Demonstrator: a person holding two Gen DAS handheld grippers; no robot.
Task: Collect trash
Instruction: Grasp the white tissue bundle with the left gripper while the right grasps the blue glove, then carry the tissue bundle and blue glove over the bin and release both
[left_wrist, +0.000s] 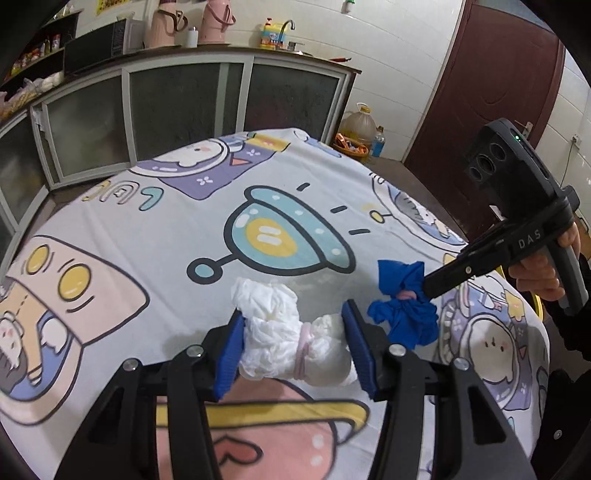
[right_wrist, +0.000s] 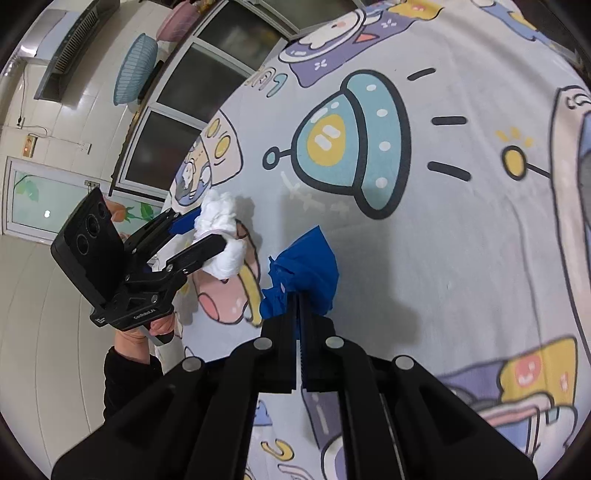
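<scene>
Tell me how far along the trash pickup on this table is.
Done: nothing looks binned; no bin is in view. In hand: the left gripper is clamped on the white crumpled wad, and the right gripper is shut on the blue crumpled wad, both just above the cartoon tablecloth. Left: carrying both to a bin. No other trash shows on the cloth.

The tablecloth (left_wrist: 177, 229) was matt printed cloth. On it, the white bundle (left_wrist: 280, 332) looked like crumpled thin paper or plastic (which one was unclear); the blue wad (right_wrist: 306, 266) beside it was creased matt material. Gripper fingers (left_wrist: 369, 354) were matt black plastic with metal pins.
</scene>
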